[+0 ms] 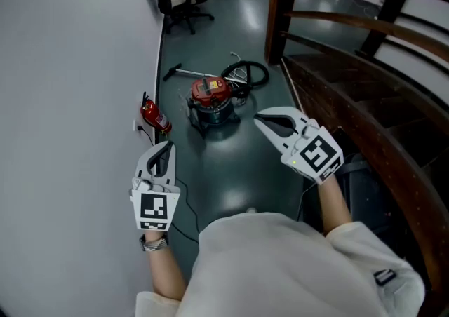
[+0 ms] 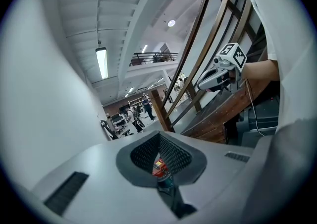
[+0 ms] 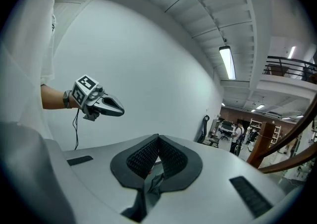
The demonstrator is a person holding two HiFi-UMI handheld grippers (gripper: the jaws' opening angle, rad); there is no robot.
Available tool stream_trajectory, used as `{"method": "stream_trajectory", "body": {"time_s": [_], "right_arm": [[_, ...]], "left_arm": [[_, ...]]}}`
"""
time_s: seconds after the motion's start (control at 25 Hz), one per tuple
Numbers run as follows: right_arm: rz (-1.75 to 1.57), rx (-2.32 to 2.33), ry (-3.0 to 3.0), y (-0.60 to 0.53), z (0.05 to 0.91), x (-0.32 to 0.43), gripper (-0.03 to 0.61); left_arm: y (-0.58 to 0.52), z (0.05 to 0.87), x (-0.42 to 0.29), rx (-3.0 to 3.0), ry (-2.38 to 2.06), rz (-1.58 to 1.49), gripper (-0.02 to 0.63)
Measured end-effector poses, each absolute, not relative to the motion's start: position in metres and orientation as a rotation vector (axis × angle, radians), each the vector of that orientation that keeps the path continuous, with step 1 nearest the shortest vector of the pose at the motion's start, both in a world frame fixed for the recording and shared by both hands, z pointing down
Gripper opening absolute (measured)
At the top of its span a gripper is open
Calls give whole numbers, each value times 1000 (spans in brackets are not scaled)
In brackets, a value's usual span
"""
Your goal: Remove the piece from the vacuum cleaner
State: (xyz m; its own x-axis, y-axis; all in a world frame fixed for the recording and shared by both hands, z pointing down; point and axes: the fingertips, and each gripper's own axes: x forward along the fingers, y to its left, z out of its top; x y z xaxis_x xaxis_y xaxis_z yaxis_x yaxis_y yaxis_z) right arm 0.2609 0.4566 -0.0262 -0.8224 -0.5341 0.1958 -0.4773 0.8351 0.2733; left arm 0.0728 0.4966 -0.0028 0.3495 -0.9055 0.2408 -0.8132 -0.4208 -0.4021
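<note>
I hold my left gripper (image 1: pixel 167 147) and my right gripper (image 1: pixel 259 119) out in front of me, well apart, both pointing forward and a little downward. The jaws of each one are closed, pad against pad. My left forearm (image 1: pixel 165 275) is bare. My right forearm (image 1: pixel 335 200) reaches farther ahead. Each marker cube faces up toward my head.

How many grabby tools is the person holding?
2. The left tool is near the wall, the right tool by the stairs. Both are shut and empty. None seem hidden.
</note>
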Motion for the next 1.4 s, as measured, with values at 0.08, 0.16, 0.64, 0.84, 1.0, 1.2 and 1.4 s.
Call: {"method": "stream_trajectory", "body": {"time_s": [0.08,0.16,0.64,0.84,1.0,1.2,1.4], "right_arm": [[-312,745,-2760,455,-25,265,29],[-309,710,-2766,457,-22,269,29],[-282,684,-2835,411,-24,270,28],[-292,713,-2868,374,-25,253,28],[-249,731,-2922,337,-38,237,28],[-301,748,-2891,289,-43,211,28],[-286,767,-2862,244,-37,190,28]], "left_arm": [[495,0,76,-2388,1578,-651,2],[496,2,81,-2377,1604,-655,2],[452,7,75,-2353,1683,-665,2],[410,14,60,-2383,1645,-646,2],[364,12,46,-2403,1629,-613,2],[311,11,22,-2429,1637,-565,2],[264,13,2,-2450,1635,-562,2]]}}
